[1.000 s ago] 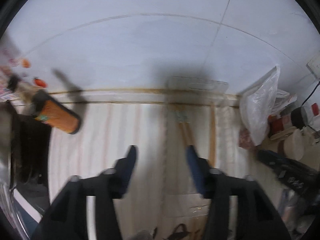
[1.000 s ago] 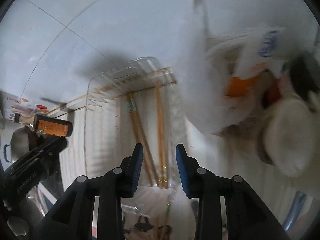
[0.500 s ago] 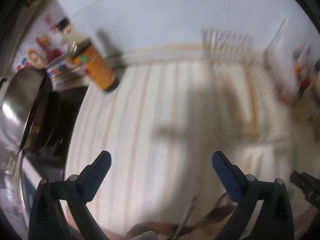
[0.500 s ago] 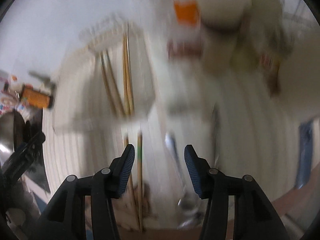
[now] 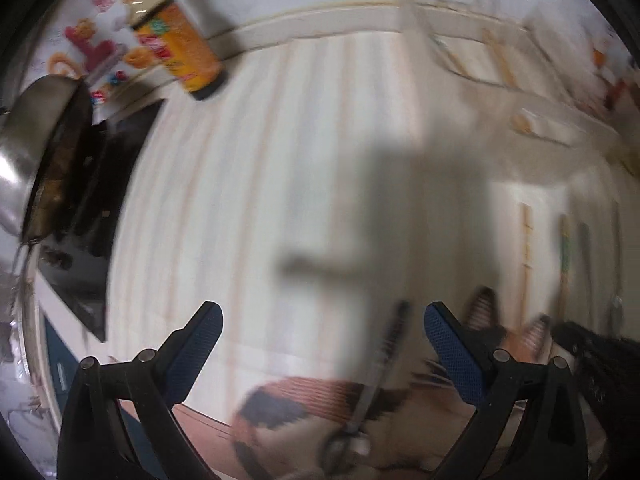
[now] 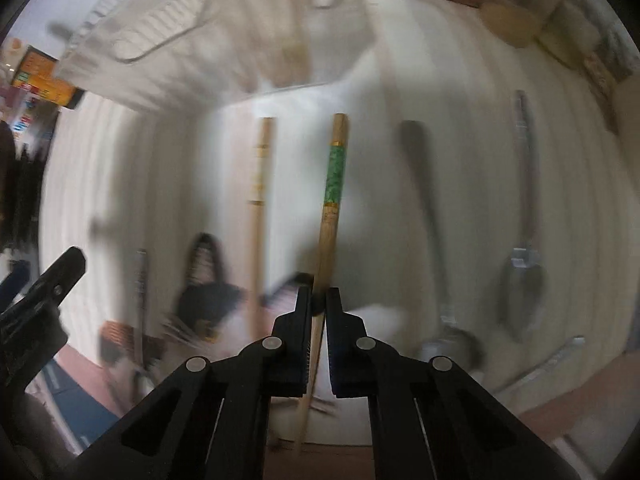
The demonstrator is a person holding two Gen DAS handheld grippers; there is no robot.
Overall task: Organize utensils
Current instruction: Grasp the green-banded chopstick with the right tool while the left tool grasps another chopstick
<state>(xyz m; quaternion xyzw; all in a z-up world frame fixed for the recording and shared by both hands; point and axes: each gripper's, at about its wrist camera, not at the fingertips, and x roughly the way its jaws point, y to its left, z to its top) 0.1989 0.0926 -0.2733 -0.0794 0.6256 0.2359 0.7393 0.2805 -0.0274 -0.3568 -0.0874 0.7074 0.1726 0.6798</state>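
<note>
right gripper (image 6: 319, 304): jaws clenched on the green-banded chopstick (image 6: 330, 216), pinching it low on the shaft, well below the green band.
chopstick axis: ran straight ahead, away from the right gripper; thick end with the green band far from the camera, thin end back under the jaws toward the near table edge.
chopstick height: could not tell whether it lay on the striped mat (image 6: 460, 80) or was already lifted off it.
left gripper (image 5: 322, 340): jaws spread wide, nothing between them, hovering over a bare part of the mat.
nearer hand: right, by far; the left was off to the side, its tip only showing at the left edge of the right view.
plain chopstick (image 6: 258, 216): just left of the held one, roughly parallel, apart from it.
spoons: dark-handled spoon (image 6: 430, 224) and metal spoon (image 6: 524, 240) lay to the right, same direction, each apart from its neighbour.
clear tray (image 6: 168, 28): ahead and to the left of the right gripper, at the far side of the mat; judged the likely place for the chopstick, so the move would be forward and leftward.
tray contents: too blurred to read; some pale sticks seemed to be inside.
sauce bottle (image 5: 176, 46): stood far left by the wall, out of the way.
hard to make out: both views motion-smeared; dark patterned things near the mat's front edge not identifiable; thin end of the held chopstick hidden behind the jaws.
</note>
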